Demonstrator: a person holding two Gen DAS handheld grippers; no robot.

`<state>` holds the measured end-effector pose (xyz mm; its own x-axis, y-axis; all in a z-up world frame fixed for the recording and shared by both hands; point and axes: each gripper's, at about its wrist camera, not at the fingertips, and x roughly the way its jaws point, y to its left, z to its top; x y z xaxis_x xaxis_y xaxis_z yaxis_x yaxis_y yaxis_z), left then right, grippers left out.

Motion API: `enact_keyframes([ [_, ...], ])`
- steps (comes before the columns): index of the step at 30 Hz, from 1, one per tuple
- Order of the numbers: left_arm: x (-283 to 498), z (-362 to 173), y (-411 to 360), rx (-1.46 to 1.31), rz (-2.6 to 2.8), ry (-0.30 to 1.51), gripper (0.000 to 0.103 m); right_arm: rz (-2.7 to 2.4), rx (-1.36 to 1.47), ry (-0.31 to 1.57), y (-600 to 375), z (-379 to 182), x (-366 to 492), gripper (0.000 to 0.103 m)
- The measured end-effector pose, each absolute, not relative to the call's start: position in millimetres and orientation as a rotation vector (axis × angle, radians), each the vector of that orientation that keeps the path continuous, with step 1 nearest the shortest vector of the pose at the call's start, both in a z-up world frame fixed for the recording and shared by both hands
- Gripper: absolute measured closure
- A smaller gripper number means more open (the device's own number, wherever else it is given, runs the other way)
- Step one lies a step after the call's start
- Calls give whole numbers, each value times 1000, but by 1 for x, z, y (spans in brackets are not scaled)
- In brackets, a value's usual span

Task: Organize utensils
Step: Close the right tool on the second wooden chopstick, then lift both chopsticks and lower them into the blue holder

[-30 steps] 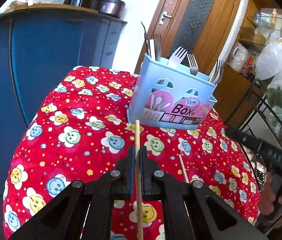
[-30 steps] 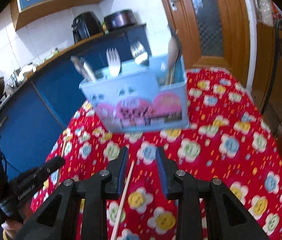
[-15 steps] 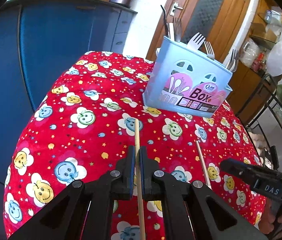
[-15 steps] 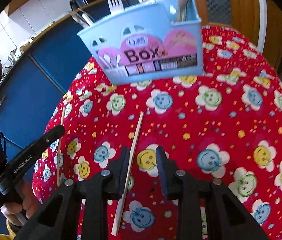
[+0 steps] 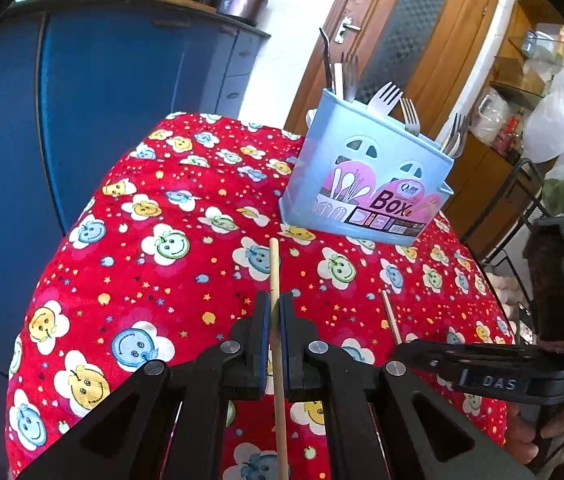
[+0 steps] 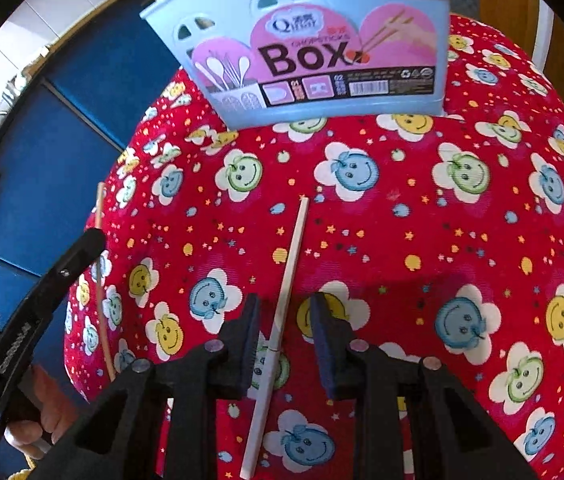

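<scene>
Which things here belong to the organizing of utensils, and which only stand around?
For the job:
- chopstick clamped in the left gripper
- second chopstick on the cloth, between the open fingers of the right gripper
- blue utensil box, with forks

Just there:
- flowered tablecloth
- blue cabinet
- wooden door

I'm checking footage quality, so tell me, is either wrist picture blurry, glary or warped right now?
Left wrist view: sharp, strong fisheye bending of the blue cabinet, bright white wall behind the utensil box. Right wrist view: sharp too, dark corners, tablecloth bulging from distortion.
</scene>
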<state>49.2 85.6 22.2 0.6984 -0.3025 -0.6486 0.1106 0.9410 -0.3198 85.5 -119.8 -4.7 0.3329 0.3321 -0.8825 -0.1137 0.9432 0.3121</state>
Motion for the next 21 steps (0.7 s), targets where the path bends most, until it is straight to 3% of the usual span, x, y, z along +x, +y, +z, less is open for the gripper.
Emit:
enact_keyframes([
  [4,48,25,86,-266,-236,754,99,291,188,1242,-116,-7,96,77],
  [11,48,30,84,-259,-238,736,99,273,152,1280,-111,-10,105,93],
  [21,43,42,78,-258,-254,702,99,351,295,1192,-142,-1,84,97],
])
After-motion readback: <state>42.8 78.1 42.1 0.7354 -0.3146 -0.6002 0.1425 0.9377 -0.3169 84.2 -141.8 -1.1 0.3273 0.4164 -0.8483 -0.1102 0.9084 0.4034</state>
